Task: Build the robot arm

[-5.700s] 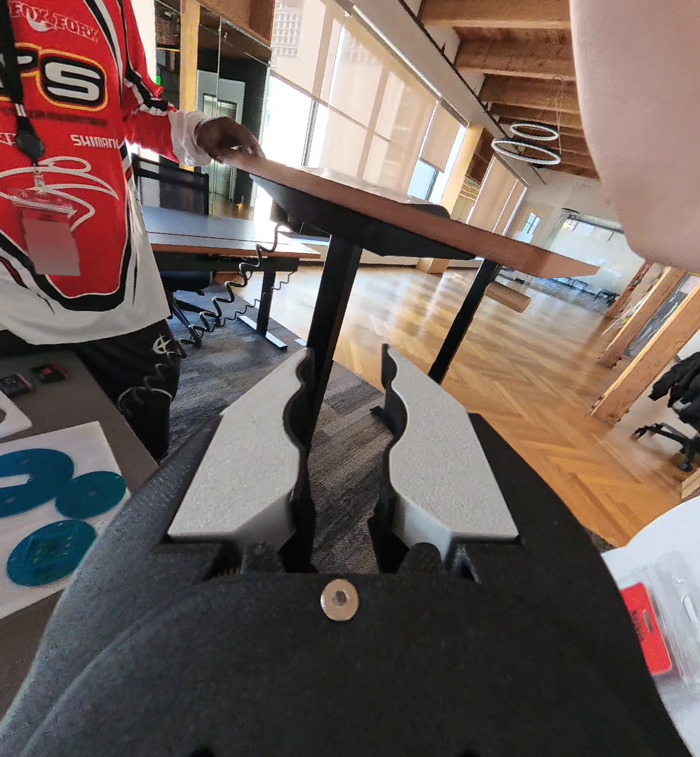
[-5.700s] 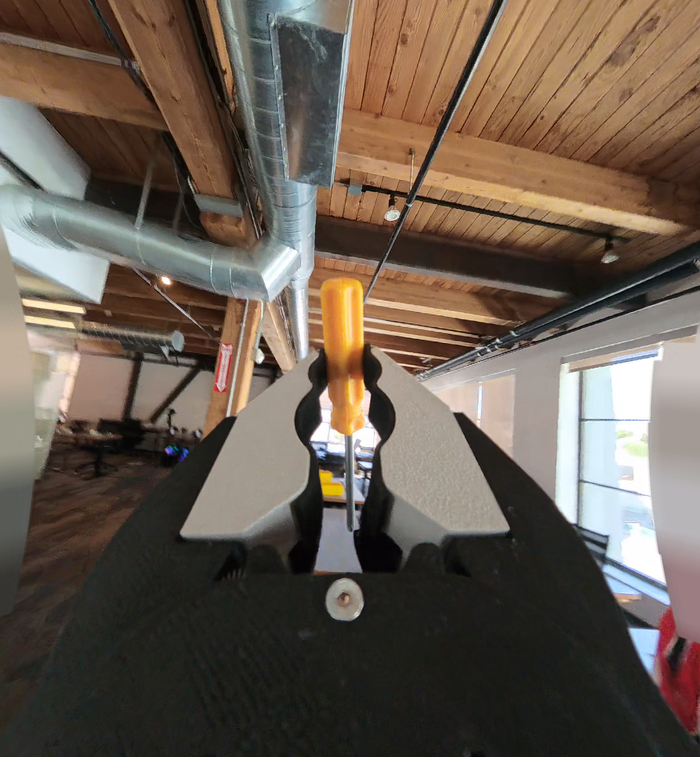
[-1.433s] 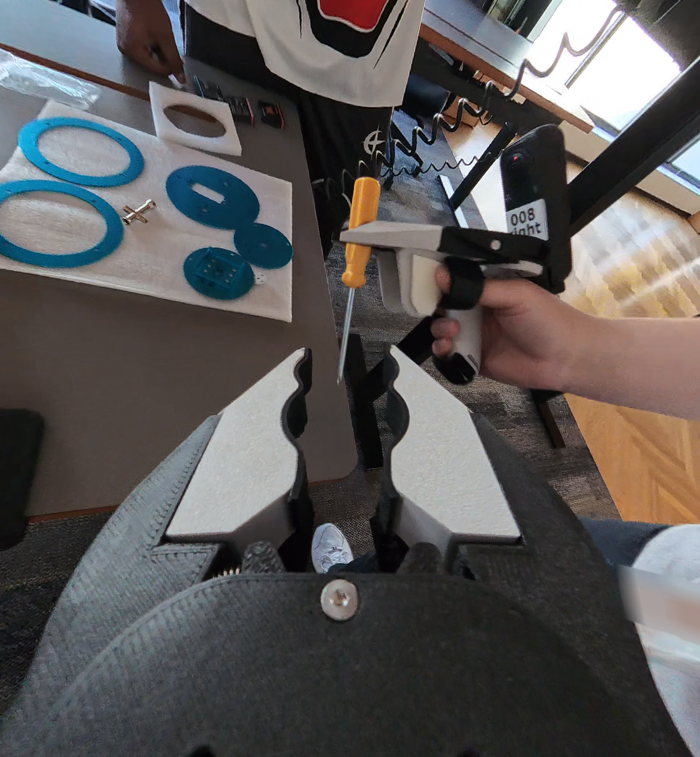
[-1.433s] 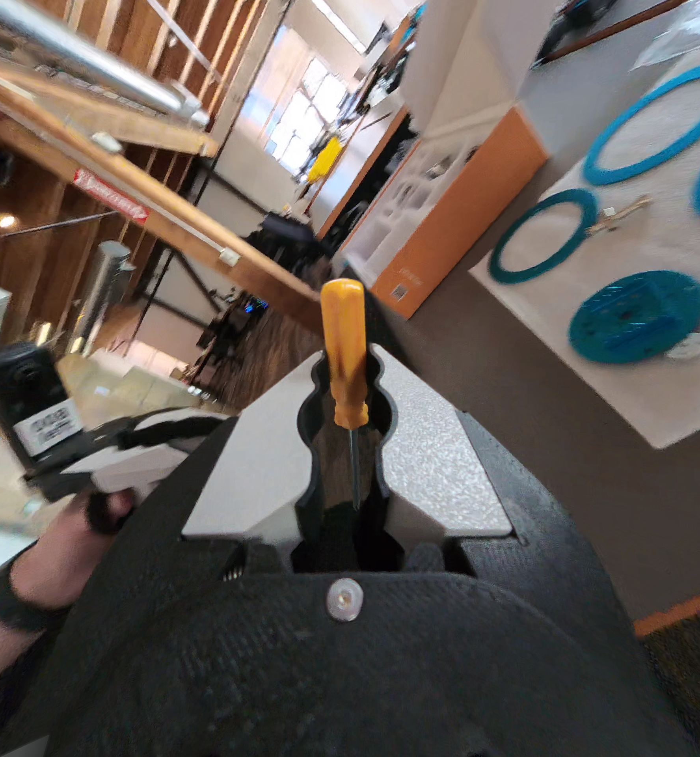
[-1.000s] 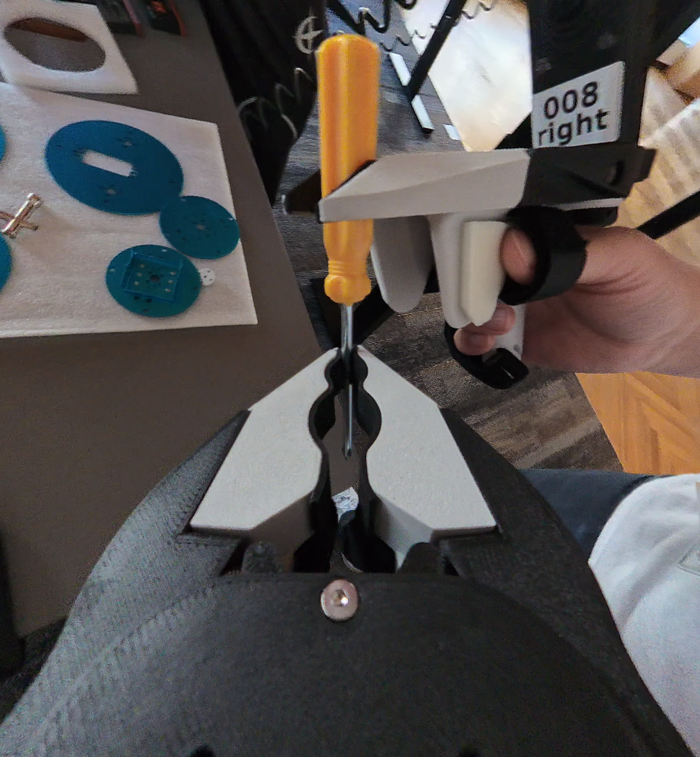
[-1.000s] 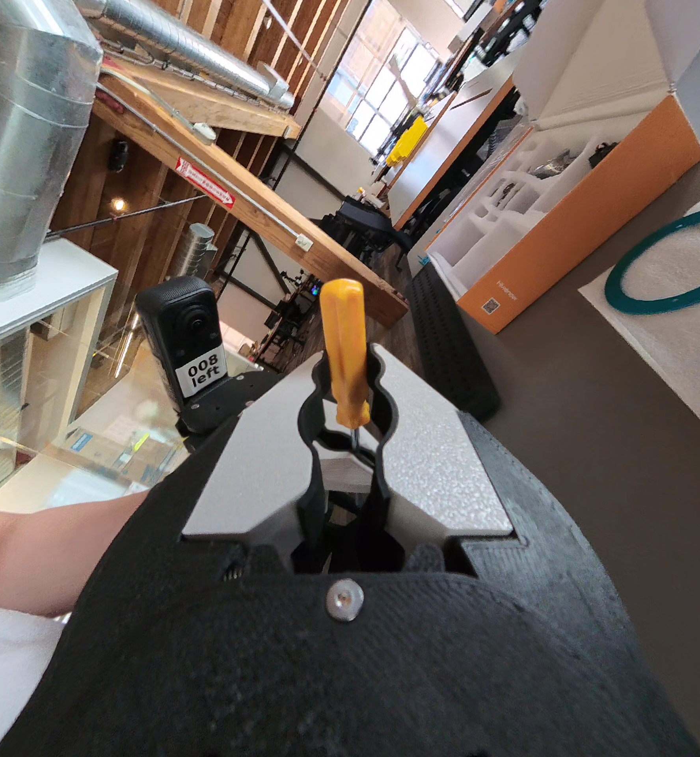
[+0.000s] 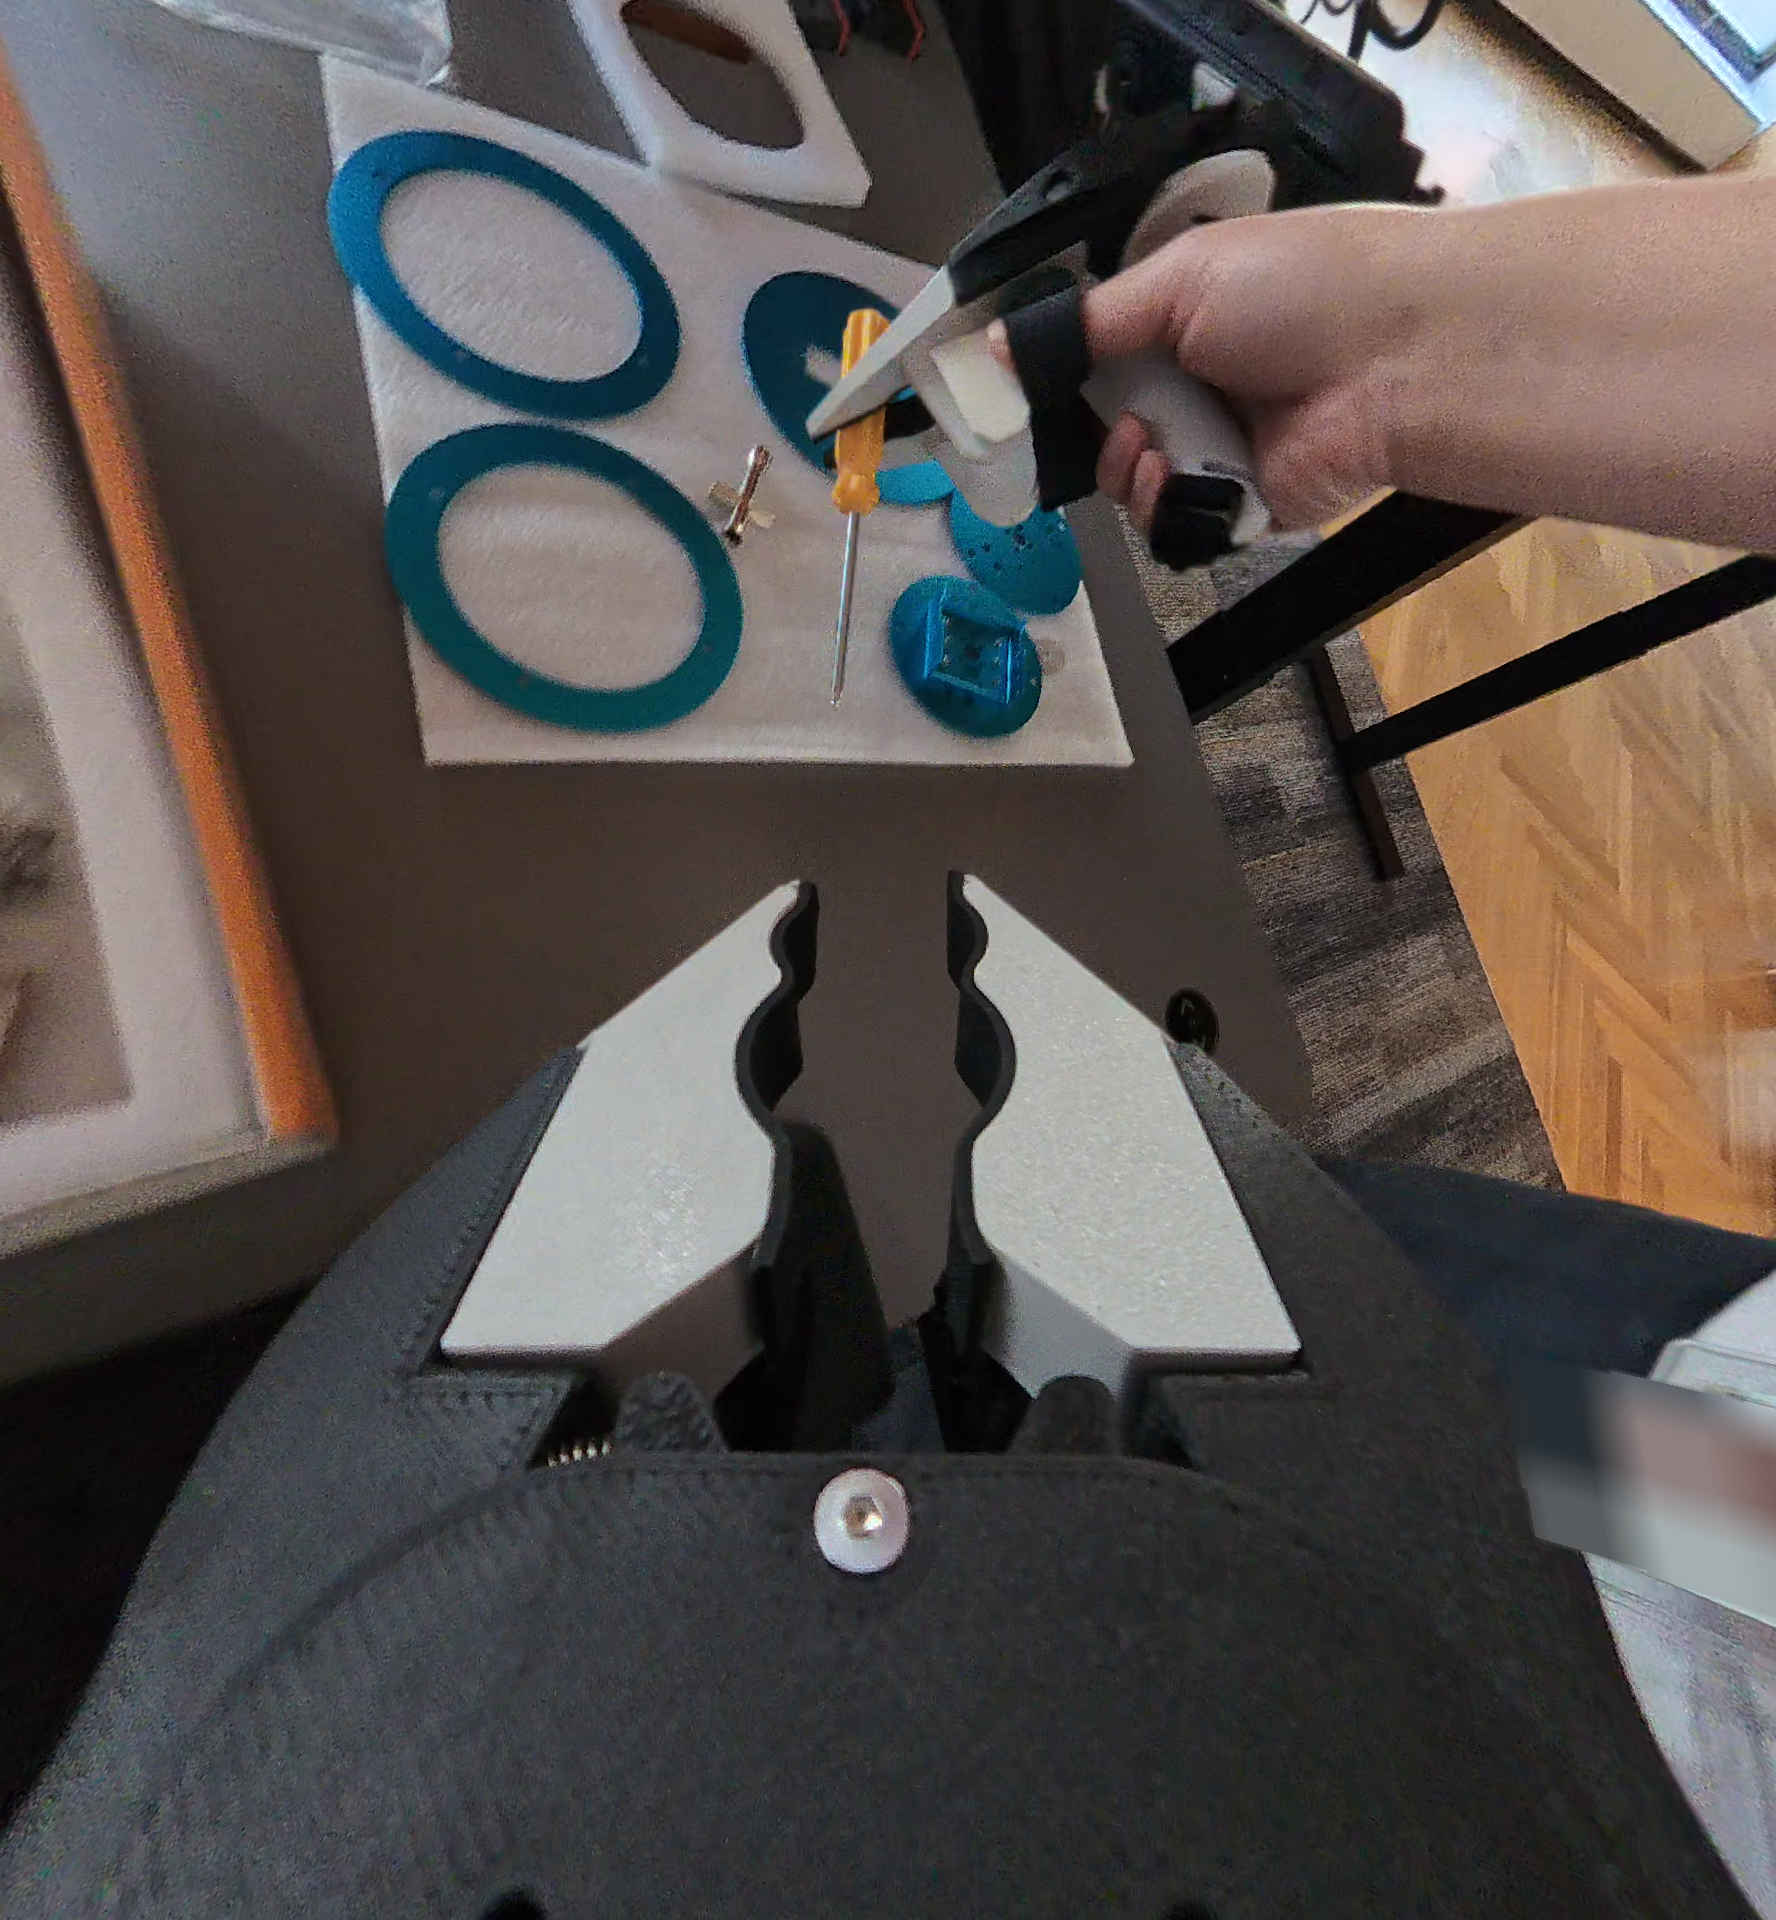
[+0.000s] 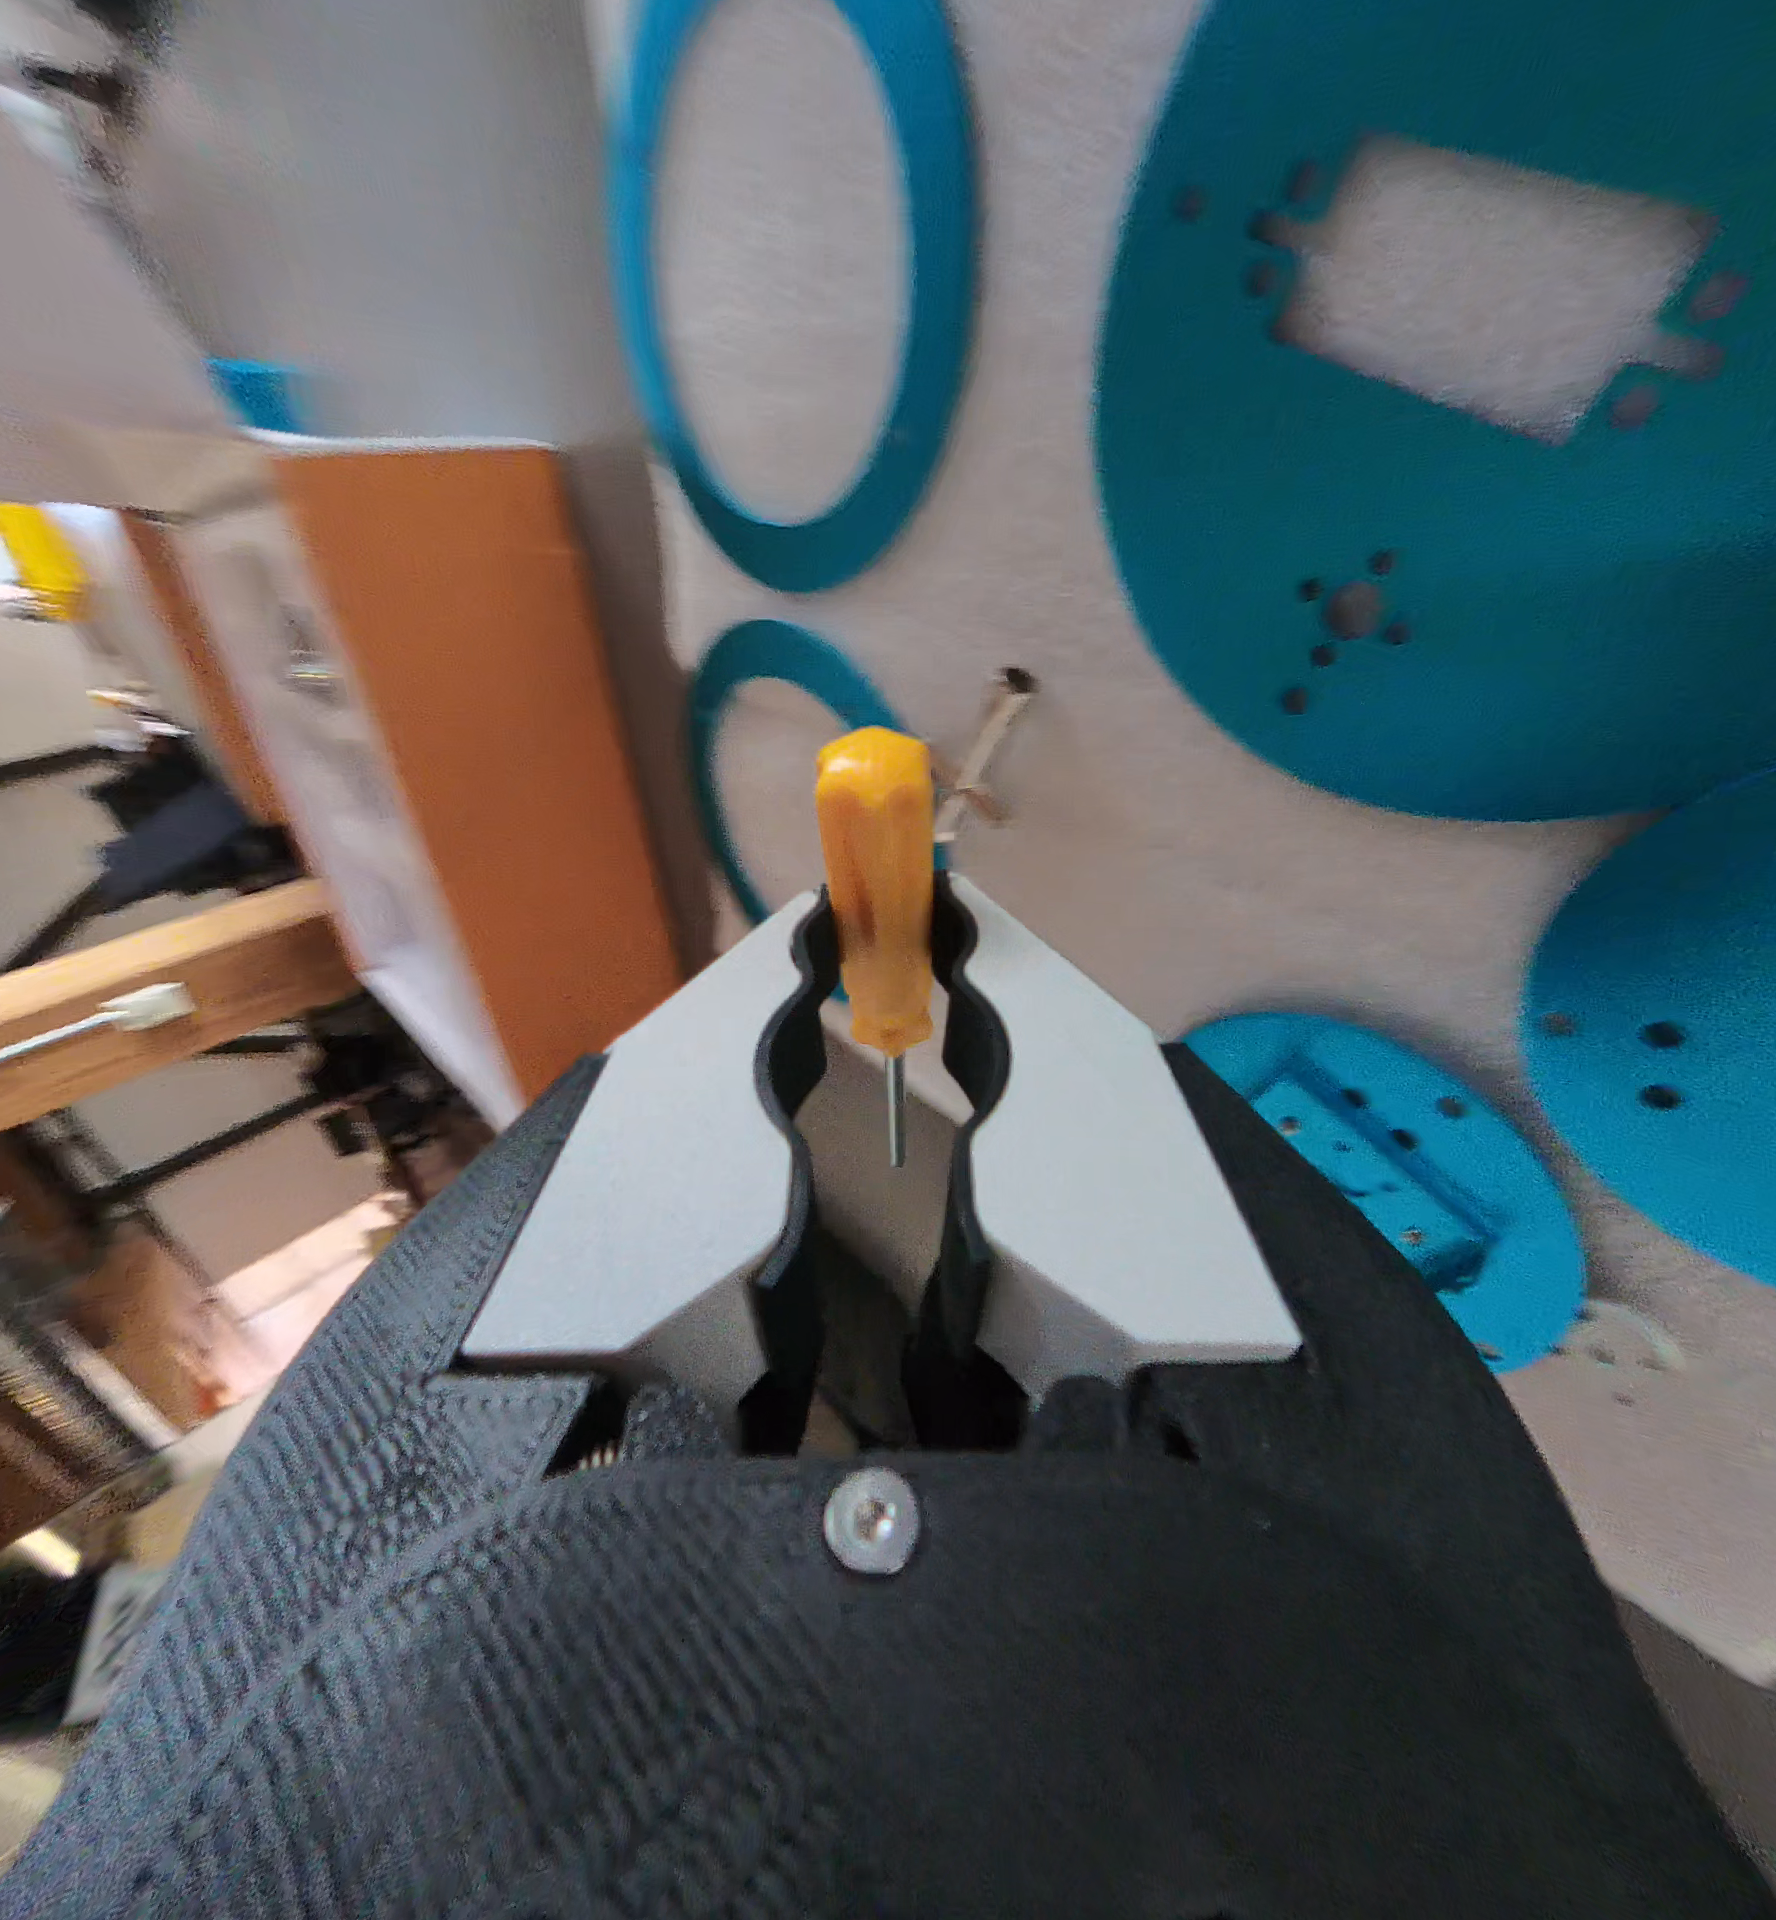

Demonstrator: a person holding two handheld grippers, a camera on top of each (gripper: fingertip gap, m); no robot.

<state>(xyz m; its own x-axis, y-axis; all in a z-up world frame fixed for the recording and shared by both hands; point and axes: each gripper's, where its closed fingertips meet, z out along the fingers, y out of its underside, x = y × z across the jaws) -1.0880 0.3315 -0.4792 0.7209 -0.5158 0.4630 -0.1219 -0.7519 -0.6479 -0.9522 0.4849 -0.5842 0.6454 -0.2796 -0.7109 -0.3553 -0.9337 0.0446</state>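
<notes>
The right gripper is clamped on a small screwdriver, pinching its orange plastic handle near the lower end, between the tips of the two fingers. The thin metal shaft hangs below the handle and points down toward a white foam sheet on the grey worktop; it appears to be above the sheet and not touching it.

On the sheet lie two blue rings, several blue round plates, a blue disc with a square recess, and a small metal part just beside the shaft. An orange-edged box stands to the left.

The left gripper holds nothing; its jaws stand a little apart, over the bare worktop, well apart from the sheet.

The screwdriver looks light and stiff. Its handle seems smooth and fluted, so it may turn or slip in the hold. The handle is the better place to take it; the thin shaft gives little surface.
</notes>
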